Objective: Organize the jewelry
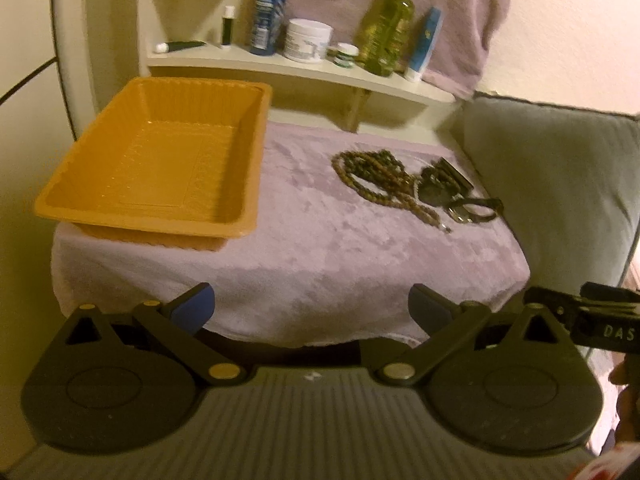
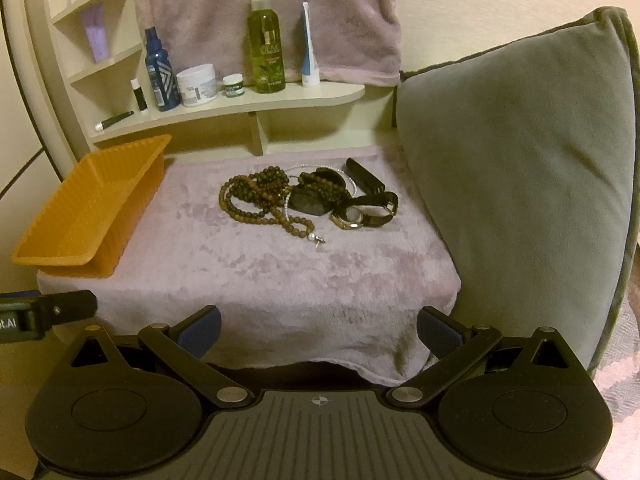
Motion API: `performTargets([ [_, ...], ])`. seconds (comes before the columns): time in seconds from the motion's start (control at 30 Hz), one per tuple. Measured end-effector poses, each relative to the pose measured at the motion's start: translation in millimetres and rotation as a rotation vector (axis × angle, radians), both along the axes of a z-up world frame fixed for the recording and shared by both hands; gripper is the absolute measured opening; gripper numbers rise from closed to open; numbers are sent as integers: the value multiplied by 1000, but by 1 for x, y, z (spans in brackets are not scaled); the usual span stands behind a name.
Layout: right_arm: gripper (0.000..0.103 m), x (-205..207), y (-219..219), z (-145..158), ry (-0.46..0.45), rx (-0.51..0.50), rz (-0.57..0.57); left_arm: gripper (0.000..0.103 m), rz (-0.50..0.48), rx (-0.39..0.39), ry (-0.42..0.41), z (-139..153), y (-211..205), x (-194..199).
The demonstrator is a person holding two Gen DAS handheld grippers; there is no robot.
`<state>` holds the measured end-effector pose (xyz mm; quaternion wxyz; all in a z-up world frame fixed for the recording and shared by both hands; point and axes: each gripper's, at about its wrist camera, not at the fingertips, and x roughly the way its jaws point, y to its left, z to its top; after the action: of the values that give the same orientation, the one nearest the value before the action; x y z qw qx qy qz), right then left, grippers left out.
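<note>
Through the left wrist camera we see the left gripper point(image 1: 311, 308) held back off the near edge of the towel-covered stand point(image 1: 320, 248), its blue-padded jaws spread wide with nothing between them. The orange tray point(image 1: 256, 152) sits empty at the left of the towel, its long side facing the jewelry, so we judge it the place where the pieces are to go. The jewelry pile point(image 1: 412, 186) lies to the right, well apart from the tray, with bare towel between. Behind, a shelf point(image 1: 280, 66) carries bottles and jars, none of them near the work. The other tool's black body pokes in at the right edge.

From the right wrist camera, the right gripper point(image 2: 319, 330) likewise hangs before the stand's front edge, jaws wide apart and empty. It faces the pile more squarely, so we take it as the better-placed claw for a first pick. Here the pile resolves: brown bead strands point(image 2: 256, 200) tangled to the left, a thin white-beaded chain point(image 2: 288, 204), a dark lump among them (we cannot tell what it is), a gold-rimmed wristwatch point(image 2: 354, 216) at the right and a black bar-shaped piece point(image 2: 366, 178) behind. The strands overlap one another, so lifting one may drag others. A grey cushion point(image 2: 512, 184) stands close on the right, crowding any approach from that side.
</note>
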<state>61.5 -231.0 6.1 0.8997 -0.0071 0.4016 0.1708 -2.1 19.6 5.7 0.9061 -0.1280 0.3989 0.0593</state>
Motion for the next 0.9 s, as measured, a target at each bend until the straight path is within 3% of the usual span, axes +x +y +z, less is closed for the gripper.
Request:
performTargets([
  [0.23,103,3,10,2,-45,43,24,99,101,-11,-33,6,54,-5],
  [0.57,103,26,48,0,-89,84,82,96,243,32,-22,-1,179,3],
  [0.77,103,44,69,-2,-85,108,83,88,208,-43,32,-24,235,18],
  [0.9,103,52,79,-4,-86,91,71,72,162,-104,59,-37,252,31],
])
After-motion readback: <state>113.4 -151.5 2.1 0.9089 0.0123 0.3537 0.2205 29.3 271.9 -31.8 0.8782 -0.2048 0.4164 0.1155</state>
